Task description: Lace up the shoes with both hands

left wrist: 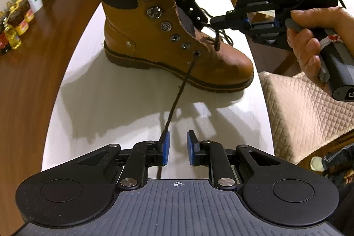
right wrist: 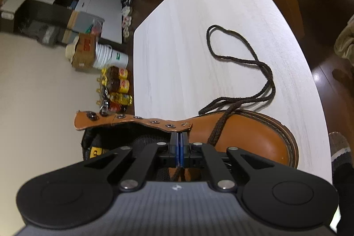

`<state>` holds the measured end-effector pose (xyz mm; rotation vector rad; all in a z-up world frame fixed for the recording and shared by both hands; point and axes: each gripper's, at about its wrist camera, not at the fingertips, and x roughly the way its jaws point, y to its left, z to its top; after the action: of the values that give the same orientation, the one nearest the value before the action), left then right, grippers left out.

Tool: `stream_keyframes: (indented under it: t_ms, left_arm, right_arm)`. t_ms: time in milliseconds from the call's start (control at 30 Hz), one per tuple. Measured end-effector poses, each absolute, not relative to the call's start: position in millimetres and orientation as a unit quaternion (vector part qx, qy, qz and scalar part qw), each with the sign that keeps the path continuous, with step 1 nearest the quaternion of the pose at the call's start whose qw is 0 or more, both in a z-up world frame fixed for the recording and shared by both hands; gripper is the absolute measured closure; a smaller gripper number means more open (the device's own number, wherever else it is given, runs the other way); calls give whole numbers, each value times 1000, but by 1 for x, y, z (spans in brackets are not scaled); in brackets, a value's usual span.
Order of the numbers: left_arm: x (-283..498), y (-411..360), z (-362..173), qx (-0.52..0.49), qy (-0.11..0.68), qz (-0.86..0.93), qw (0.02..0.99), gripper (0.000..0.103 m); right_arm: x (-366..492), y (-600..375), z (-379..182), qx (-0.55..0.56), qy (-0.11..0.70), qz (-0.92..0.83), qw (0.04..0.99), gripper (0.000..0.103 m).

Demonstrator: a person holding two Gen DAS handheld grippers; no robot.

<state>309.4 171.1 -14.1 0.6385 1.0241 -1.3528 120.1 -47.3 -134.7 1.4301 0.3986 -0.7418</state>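
Lace (left wrist: 177, 101): thin, limp, grippy; pinch near tip. Boot (left wrist: 177, 36) at 12: heavy, stiff. Left claw (left wrist: 178, 148) spread; right claw (right wrist: 179, 148) pressed together on lace.

Tan boot (left wrist: 168, 36) upright on table, dark lace (left wrist: 177, 94) half-threaded.

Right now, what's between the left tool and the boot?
In the left wrist view, bare white table and one dark lace running from the boot's lowest eyelet past the left tool, whose jaws stand apart.
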Motion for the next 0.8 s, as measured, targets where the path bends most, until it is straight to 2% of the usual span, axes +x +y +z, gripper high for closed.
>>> stream_keyframes:
  t_ms: [133,300,367,567,633,800]
  left_arm:
    - [312,171,-13,290,437,-595,609,85]
    - [317,173,-13,298,432,-599,604,85]
    - [319,174,-13,296,431,-601,605,85]
    - [322,174,-12,281,428,-605,610,85]
    - [323,173,-11,274,427,-605,613,85]
    - [326,170,-10,263,428,-603,620,85]
  right_arm:
    - [121,-43,-144,641,176,-330,670,100]
    - [135,-46,-144,611,208,-304,700,88]
    - [139,-48,-139,589,228,-299,715,87]
    - [171,-58,-119,468,347,-251,773,88]
    - [184,-59,-112,411,387,-240,790,99]
    - [178,-47,-106,412,368,-267,790,100]
